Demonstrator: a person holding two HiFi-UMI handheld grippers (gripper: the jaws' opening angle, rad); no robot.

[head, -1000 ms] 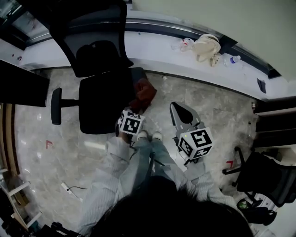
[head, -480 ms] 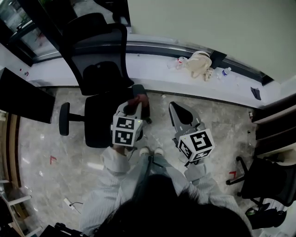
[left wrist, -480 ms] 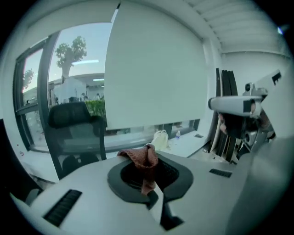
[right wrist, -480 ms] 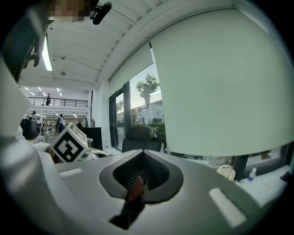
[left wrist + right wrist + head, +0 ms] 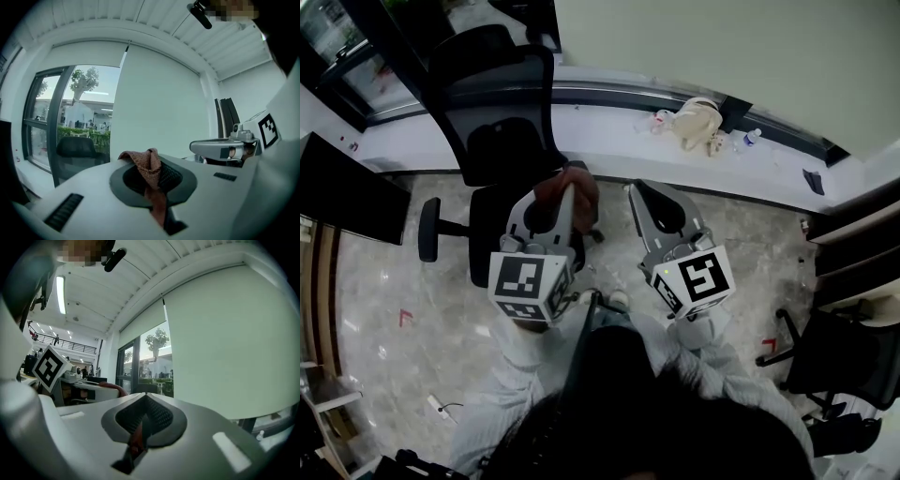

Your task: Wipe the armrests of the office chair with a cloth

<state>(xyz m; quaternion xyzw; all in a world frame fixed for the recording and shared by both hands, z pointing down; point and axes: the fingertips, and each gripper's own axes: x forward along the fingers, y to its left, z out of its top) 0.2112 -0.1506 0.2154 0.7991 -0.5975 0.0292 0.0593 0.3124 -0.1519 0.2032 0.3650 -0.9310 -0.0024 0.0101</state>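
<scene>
The black office chair (image 5: 502,141) stands at the upper left of the head view, its left armrest (image 5: 428,230) sticking out to the side. Its right armrest is hidden behind my left gripper (image 5: 565,187). That gripper is held up level in front of the chair, shut on a reddish-brown cloth (image 5: 570,194). In the left gripper view the cloth (image 5: 150,171) bunches up out of the closed jaws of the left gripper (image 5: 152,161). My right gripper (image 5: 636,190) hovers beside it, shut, with no object at its tip; the right gripper (image 5: 143,401) faces a window blind.
A white ledge (image 5: 609,141) runs along the wall behind the chair, with a beige bag (image 5: 698,122) and a small bottle (image 5: 750,139) on it. A second black chair (image 5: 825,356) stands at the lower right. A dark desk edge (image 5: 337,187) is at the left.
Both grippers have risen toward the head camera. The left one has lifted the cloth up from beside the chair's right armrest and now points level.
</scene>
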